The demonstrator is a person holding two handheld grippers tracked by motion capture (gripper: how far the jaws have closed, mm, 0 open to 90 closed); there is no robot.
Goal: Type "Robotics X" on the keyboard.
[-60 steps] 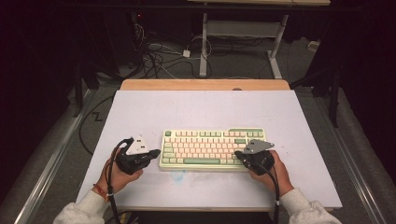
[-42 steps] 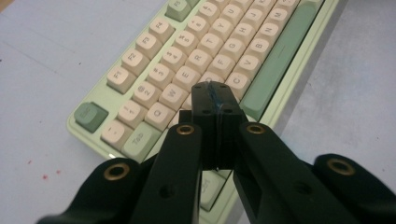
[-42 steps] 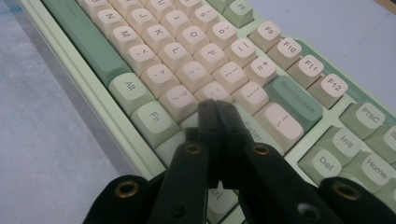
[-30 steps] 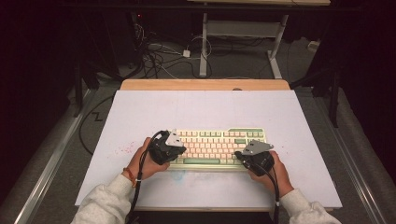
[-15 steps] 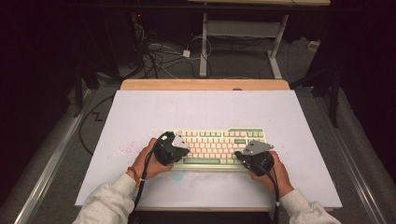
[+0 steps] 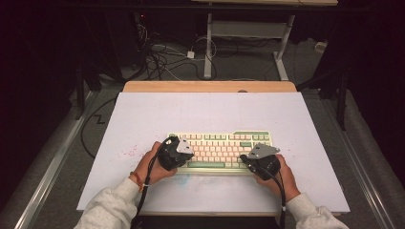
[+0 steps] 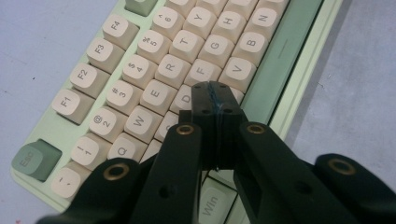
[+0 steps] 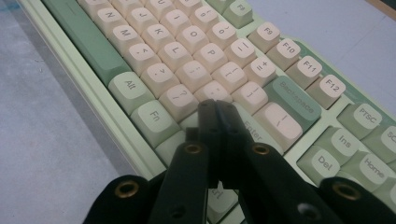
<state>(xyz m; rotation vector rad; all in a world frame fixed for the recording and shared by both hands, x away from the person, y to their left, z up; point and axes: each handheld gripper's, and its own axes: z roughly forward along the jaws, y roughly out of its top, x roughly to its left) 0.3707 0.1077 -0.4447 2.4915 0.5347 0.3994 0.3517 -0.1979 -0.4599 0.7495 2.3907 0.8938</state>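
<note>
A pale green keyboard (image 6: 219,149) with cream keys lies on the white tabletop (image 6: 210,112), near its front edge. My left gripper (image 6: 177,151) hangs over the keyboard's left end, jaws pressed together with nothing between them. In the left gripper view its tip (image 7: 214,95) sits just above the letter keys (image 7: 187,70) near D and C. My right gripper (image 6: 260,160) is over the keyboard's right end, also shut and empty. In the right gripper view its tip (image 8: 215,108) hovers close to the Enter key (image 8: 252,125).
A wooden strip (image 6: 210,86) runs along the table's far edge. Behind it stand a metal frame leg (image 6: 208,40) and tangled cables (image 6: 162,57) on the floor. Faint red specks (image 6: 128,153) mark the tabletop left of the keyboard.
My left gripper moved right from the bare tabletop onto the keyboard's left end, then settled there. The right gripper has stayed in place.
</note>
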